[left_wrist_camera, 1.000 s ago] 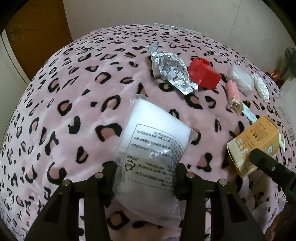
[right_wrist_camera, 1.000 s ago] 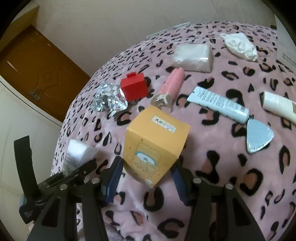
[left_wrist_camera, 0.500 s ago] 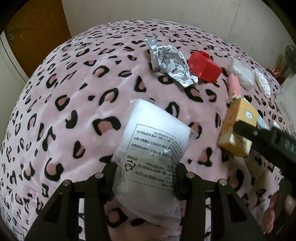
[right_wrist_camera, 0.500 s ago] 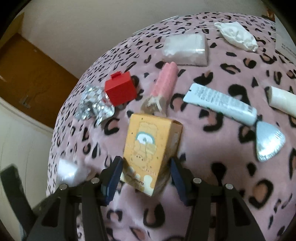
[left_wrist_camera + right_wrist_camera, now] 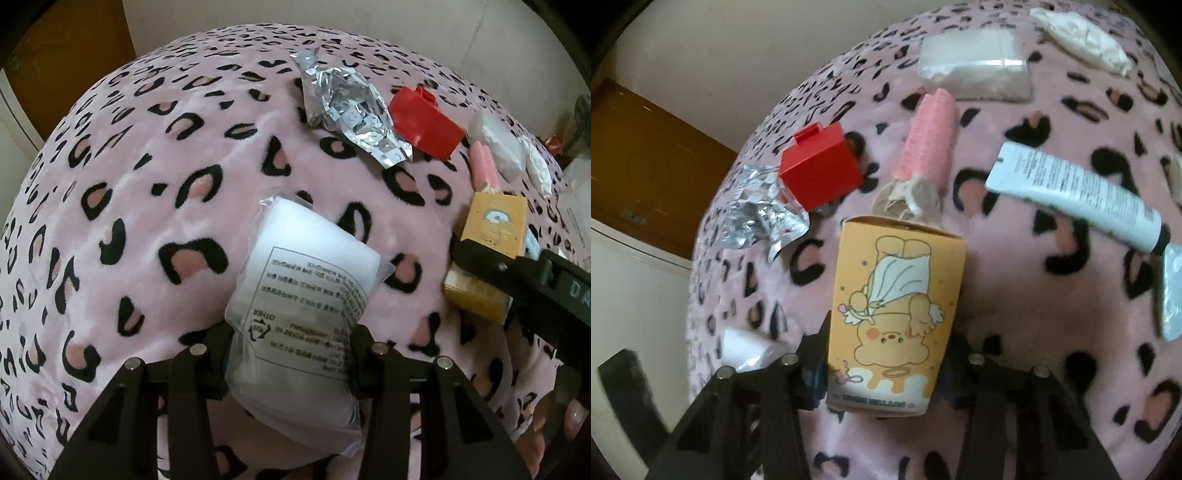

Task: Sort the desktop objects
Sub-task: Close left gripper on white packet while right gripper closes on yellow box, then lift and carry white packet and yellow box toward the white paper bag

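While my left gripper (image 5: 290,354) clamps the white packet (image 5: 303,295) at lower centre, my right gripper (image 5: 882,360) jaws have just closed onto the orange box (image 5: 894,314), low in frame above the pink spotted blanket (image 5: 1052,350).

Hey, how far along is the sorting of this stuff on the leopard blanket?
Nothing looks grouped yet. In hand: the left gripper is shut on the clear plastic pouch of white padding, and the right gripper, whose jaws have just been closing, clamps the orange cartoon-bear carton. Left scattered: crumpled silver foil wrapper, red plastic box, pink ribbed tube, pale blue squeeze tube.
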Tool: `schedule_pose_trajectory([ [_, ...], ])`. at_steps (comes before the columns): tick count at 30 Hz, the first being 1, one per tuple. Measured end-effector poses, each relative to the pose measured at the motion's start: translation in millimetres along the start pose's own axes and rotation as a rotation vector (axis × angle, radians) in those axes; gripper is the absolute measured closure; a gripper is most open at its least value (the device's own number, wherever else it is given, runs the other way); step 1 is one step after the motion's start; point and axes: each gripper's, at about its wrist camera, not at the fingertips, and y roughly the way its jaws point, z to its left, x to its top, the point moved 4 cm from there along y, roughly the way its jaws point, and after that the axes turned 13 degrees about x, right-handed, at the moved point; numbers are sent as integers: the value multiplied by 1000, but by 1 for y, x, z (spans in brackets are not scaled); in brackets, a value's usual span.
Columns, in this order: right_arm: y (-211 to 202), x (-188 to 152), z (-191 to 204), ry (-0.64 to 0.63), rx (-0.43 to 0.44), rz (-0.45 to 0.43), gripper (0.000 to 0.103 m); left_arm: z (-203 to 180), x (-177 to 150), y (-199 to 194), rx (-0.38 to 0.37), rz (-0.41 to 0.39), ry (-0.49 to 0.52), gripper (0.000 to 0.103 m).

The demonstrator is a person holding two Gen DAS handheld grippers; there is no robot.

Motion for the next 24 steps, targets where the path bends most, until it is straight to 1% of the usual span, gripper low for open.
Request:
schedule_pose_trajectory([
  [4,-15,-7,2,6,40,-7,56,3,-2,-12,-4,-15,-16,61],
  [9,-40,-19,12,-39,43,-5,56,4,-4,-38,9,-44,-24,61],
  [16,-78,-28,28,-159,-10,-5,56,-6,0,-75,19,-74,-2,61],
  [20,-99,-28,29,-185,-30,-20,56,-20,-1,-91,14,-83,26,61],
  [24,-125,-26,26,-201,-50,-52,56,-40,-1,-108,2,-103,57,61],
])
